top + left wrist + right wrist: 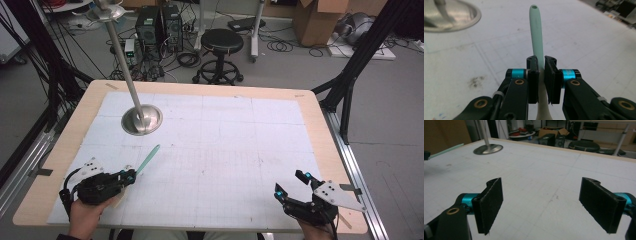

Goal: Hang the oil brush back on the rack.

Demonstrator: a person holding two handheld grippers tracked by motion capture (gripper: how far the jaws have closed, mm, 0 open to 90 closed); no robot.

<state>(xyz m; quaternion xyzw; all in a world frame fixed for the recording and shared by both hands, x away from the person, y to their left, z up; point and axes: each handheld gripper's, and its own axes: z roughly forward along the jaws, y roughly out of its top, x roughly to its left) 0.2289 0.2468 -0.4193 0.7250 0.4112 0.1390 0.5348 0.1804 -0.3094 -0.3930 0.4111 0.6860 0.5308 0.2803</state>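
Note:
A mint-green utensil handle [148,159] sticks out forward from my left gripper [131,175] at the table's near left, pointing toward the metal stand. In the left gripper view the pale green handle [536,32], with a hole at its far tip, runs up from between the pads, and the left gripper [541,75] is shut on it; a whitish part of it continues below the jaws. My right gripper [290,182] rests at the near right, apart from the utensil. The right gripper [541,202] stands wide open with nothing between its pads. The green handle [446,150] shows far off to its left.
A metal stand with a round base [142,120] and a slanted pole rises at the far left of the white gridded mat [225,145]. The same base [449,15] lies just ahead-left of the utensil tip. Beyond the table stand a black stool [221,42], computer cases and cardboard boxes.

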